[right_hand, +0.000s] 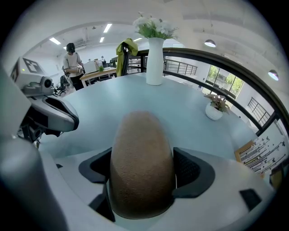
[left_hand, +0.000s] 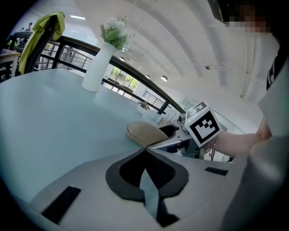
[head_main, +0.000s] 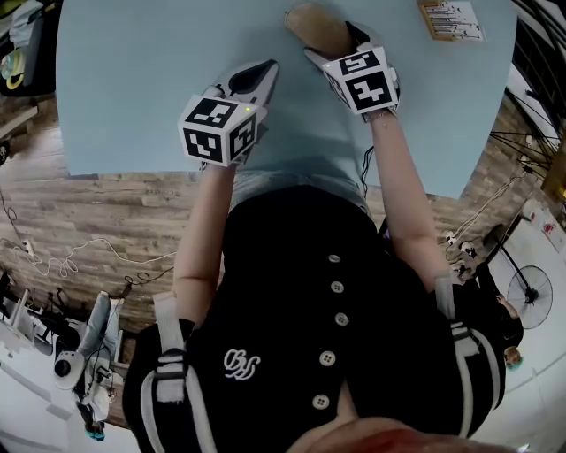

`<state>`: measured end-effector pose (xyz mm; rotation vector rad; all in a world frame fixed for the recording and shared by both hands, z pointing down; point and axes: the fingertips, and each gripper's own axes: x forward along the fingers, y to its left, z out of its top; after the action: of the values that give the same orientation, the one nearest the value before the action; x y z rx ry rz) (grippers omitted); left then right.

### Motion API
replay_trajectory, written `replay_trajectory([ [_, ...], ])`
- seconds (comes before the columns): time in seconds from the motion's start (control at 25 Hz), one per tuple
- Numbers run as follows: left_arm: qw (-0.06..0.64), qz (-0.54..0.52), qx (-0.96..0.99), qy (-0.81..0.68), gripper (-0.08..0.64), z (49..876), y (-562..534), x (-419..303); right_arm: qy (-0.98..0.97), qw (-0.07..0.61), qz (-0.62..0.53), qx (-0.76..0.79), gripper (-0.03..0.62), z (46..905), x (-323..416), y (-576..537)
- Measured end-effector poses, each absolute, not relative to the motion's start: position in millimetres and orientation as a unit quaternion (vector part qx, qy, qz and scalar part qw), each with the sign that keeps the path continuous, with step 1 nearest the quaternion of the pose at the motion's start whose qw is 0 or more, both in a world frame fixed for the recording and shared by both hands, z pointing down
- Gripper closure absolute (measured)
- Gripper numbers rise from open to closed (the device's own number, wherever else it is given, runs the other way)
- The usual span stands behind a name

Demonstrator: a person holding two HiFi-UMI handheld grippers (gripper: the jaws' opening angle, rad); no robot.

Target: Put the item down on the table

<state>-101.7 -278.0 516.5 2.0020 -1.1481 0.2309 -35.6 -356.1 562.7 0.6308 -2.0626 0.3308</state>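
Right tool (head_main: 332,44): clenched on the tan oval item (right_hand: 142,167), gripped at its rear so the nose points to 12 o'clock, low over the tabletop (head_main: 150,71); contact unclear.
Left tool (left_hand: 144,152): jaws pressed together on nothing, idle at the item's 9 o'clock.
Room: bare from 10 to 12 o'clock; paper card (head_main: 451,19) at 1 o'clock, vase (right_hand: 155,58) well apart.
Edge: behind both tools, 6 o'clock.

R hand-held gripper (head_main: 332,42) w/ tan item (head_main: 311,22), L hand-held gripper (head_main: 263,72) beside, light-blue tbl (head_main: 133,71)
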Motion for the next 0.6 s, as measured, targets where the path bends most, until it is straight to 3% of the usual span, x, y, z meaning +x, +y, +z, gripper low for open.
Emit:
replay_trajectory([
  [0.6,0.380,0.097,0.808,-0.441,0.551,500,-268,-69,-0.853,0.404,0.151,0.294,0.187,532,-15,-344],
])
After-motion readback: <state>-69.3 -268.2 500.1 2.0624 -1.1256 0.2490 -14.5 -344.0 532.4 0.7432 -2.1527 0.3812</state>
